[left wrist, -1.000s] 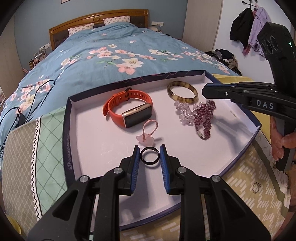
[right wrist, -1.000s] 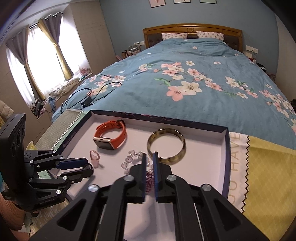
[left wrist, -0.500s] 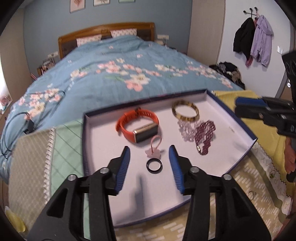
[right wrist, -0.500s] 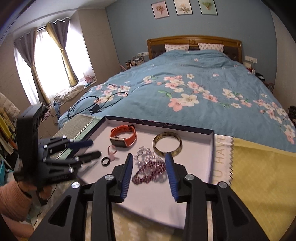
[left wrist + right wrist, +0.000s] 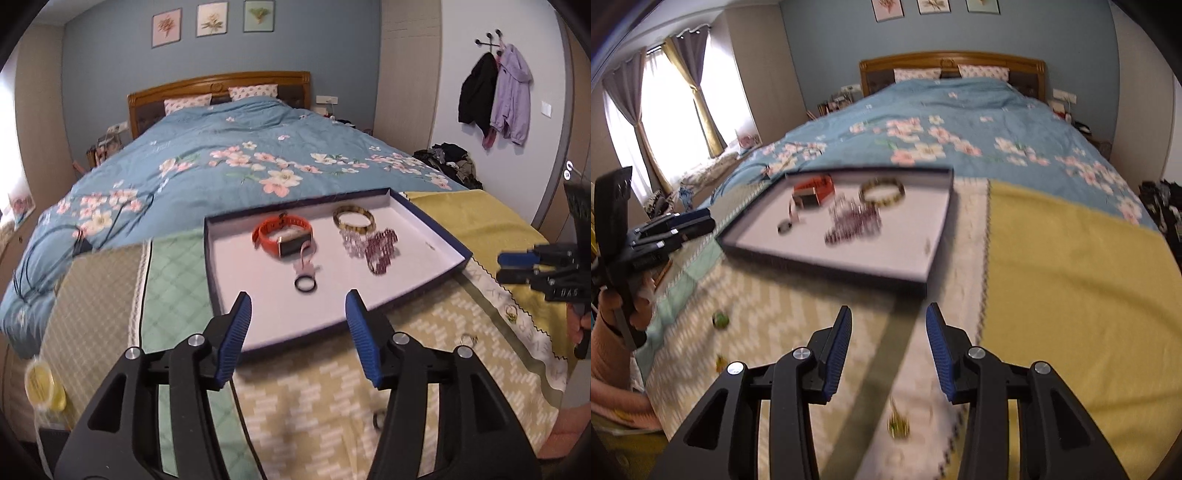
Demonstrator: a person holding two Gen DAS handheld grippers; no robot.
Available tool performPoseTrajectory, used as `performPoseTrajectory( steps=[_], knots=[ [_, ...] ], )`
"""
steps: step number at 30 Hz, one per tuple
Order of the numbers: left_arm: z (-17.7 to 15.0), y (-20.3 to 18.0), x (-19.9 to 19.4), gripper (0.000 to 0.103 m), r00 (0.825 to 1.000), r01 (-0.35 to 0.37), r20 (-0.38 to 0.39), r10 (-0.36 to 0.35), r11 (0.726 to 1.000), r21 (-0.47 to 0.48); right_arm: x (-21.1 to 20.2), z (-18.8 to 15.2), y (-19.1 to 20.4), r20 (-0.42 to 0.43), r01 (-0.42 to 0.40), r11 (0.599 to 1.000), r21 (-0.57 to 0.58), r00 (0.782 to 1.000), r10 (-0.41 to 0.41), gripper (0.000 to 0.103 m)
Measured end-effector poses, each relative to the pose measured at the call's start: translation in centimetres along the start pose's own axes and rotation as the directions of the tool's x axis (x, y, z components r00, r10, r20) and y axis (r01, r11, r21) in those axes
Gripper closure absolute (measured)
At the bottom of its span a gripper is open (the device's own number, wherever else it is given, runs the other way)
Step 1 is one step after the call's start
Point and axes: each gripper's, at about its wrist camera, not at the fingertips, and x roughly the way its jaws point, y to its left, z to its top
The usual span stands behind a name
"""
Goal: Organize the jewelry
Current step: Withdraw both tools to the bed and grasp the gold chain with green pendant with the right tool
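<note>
- Tray [image 5: 436, 236], centre of left wrist view, white-lined, on the bed's patchwork cover [image 5: 317, 373].
- In it: orange watch [image 5: 282, 234], amber bangle [image 5: 354, 220], clear and purple bead bracelets [image 5: 373, 245], pink charm [image 5: 306, 266], black ring [image 5: 305, 284] nearest the lower edge.
- Small rings [image 5: 468, 338] loose on the cover, lower right.
- Left gripper [image 5: 298, 328]: jaws opening, nothing between them.
- Right gripper [image 5: 888, 350]: jaws opening, empty, below the tray in the right wrist view.

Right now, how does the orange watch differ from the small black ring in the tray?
The orange-strapped watch is bulkier, bright, with a rectangular face; the small black ring is plain, thin and dark. The watch sits farther back, the ring nearer the front. Both lie inside the white-lined tray.
</note>
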Motion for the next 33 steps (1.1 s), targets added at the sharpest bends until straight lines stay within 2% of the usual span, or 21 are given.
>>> performPoseTrajectory(
  steps=[6,17,23,27,30,33],
  knots=[
    [-3.3,-0.4,-0.6,0.051,0.997,0.027,-0.068,-0.028,0.999,-0.021,-0.2,-2.6,-0.4,-0.031,0.005,0.999,0.033,1.000,-0.004,0.064],
    [-6.4,-3.4,-1.5,0.050,0.988,0.118,-0.099,-0.118,0.993,-0.006,-0.6,-4.8,-0.3,-0.044,0.003,0.999,0.051,0.999,-0.001,0.064],
    [-6.9,-5.5,-1.4,0.050,0.980,0.160,-0.124,-0.154,0.987,0.036,-0.8,-4.9,-0.2,-0.029,0.002,0.999,0.050,1.000,-0.001,0.078],
    [-7.3,-6.8,-1.4,0.050,0.971,0.203,-0.147,-0.191,0.977,0.072,-0.7,-5.0,-0.4,-0.035,0.011,0.998,0.056,0.999,-0.009,0.097],
    [-7.5,-7.9,-1.1,0.050,0.962,0.231,-0.170,-0.213,0.968,0.099,-0.7,-5.0,-0.5,-0.031,0.015,0.998,0.054,0.999,-0.013,0.102],
    [-7.6,-8.5,-0.9,0.050,0.955,0.257,-0.185,-0.234,0.960,0.113,-1.0,-4.9,-0.5,-0.016,0.016,0.998,0.053,1.000,-0.015,0.102]
  ],
)
